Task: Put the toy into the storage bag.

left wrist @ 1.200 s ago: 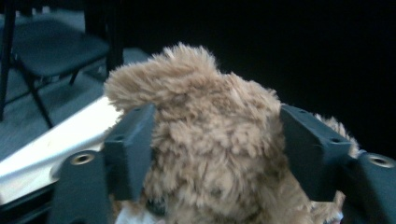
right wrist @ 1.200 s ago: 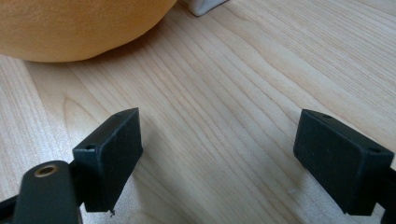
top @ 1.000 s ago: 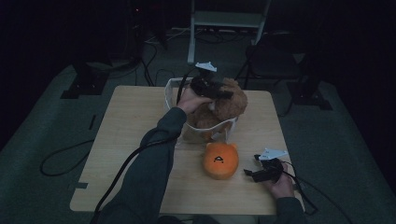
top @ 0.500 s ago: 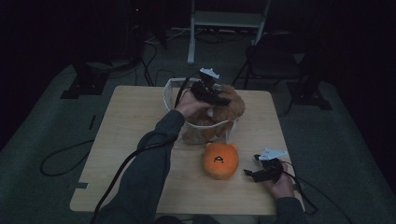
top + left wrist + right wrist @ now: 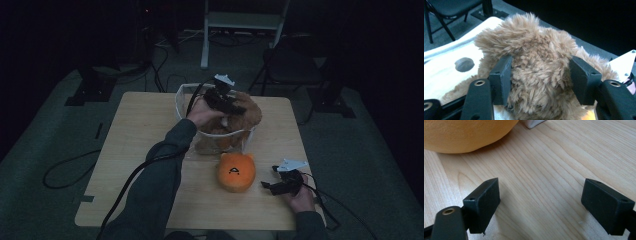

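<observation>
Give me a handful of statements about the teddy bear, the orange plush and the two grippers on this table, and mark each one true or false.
1. The left gripper has its pads pressed into the brown teddy bear. True.
2. The right gripper holds the orange plush. False: its jaws stand apart over bare table, with the plush beside it.
3. The teddy bear sits in the clear bin. True.
4. The orange plush lies inside the bin. False: it rests on the table in front of it.
</observation>
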Action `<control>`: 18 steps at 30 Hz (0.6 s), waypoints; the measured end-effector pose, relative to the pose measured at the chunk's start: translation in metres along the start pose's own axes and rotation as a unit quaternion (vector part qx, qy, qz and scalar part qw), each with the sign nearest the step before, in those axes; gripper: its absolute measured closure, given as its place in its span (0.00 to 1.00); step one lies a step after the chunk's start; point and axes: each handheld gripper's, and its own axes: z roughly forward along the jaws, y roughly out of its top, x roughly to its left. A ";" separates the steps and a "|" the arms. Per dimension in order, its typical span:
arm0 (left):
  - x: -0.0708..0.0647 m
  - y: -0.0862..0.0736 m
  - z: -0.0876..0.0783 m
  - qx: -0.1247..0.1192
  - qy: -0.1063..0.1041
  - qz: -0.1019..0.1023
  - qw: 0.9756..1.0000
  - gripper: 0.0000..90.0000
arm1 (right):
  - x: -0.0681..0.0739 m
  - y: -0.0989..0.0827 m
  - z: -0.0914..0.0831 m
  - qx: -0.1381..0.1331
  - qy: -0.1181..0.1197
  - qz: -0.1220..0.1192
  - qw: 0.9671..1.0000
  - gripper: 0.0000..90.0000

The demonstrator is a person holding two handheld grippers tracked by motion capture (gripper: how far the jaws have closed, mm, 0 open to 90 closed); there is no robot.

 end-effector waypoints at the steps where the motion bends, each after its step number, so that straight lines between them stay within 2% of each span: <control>1: 0.000 0.000 -0.001 -0.004 0.000 -0.001 1.000 0.43 | 0.000 0.000 0.000 0.000 0.000 0.000 1.000 0.16; 15: -0.004 0.002 -0.014 -0.028 0.004 0.001 1.000 0.43 | 0.000 0.000 0.000 0.000 0.000 0.000 1.000 0.16; 18: -0.005 0.002 -0.022 -0.043 0.006 0.000 0.999 0.44 | 0.000 0.000 0.000 0.000 0.000 -0.001 1.000 0.16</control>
